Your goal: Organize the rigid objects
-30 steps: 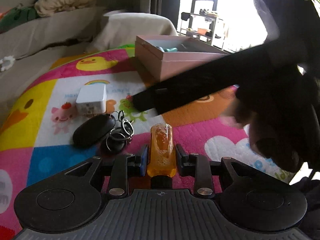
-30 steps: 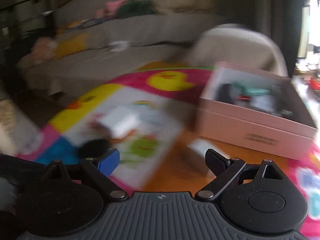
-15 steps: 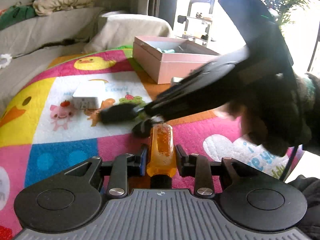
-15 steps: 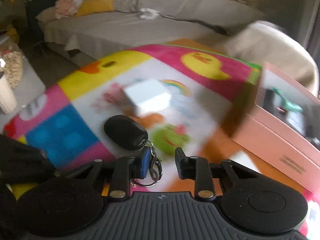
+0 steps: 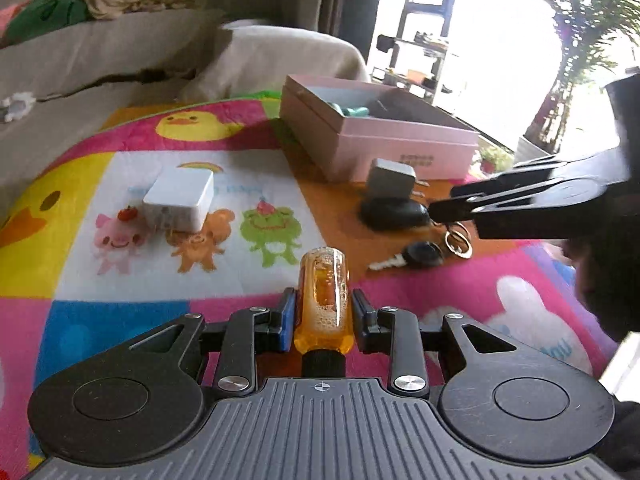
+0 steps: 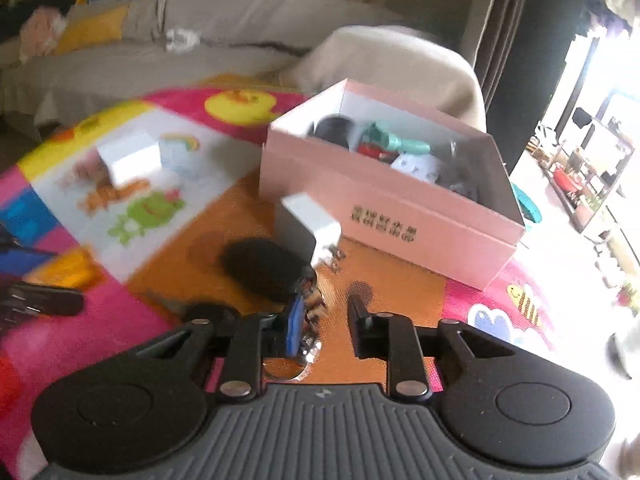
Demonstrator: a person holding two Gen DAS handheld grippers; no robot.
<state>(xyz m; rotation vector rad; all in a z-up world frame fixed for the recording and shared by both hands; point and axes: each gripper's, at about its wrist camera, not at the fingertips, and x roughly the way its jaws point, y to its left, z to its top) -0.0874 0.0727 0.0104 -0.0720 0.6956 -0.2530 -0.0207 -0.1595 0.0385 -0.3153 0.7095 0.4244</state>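
Right gripper (image 6: 323,322) opening, blurry key rings (image 6: 308,344) between its jaws; left gripper (image 5: 323,316) clamps a glossy amber handle (image 5: 324,300), shaft hidden.

**Hidden and blurred**

The box's (image 5: 404,148) contents are mostly hidden by its wall in the left view — only a teal tip shows. The right view is motion-blurred: the box's printed label is unreadable, and the key rings (image 6: 308,344) sit half hidden behind the right gripper's (image 6: 324,320) finger (image 6: 294,330).

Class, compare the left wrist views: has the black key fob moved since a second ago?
Yes. The black key fob went from beside the white box rightwards to the grey charger near the pink box.
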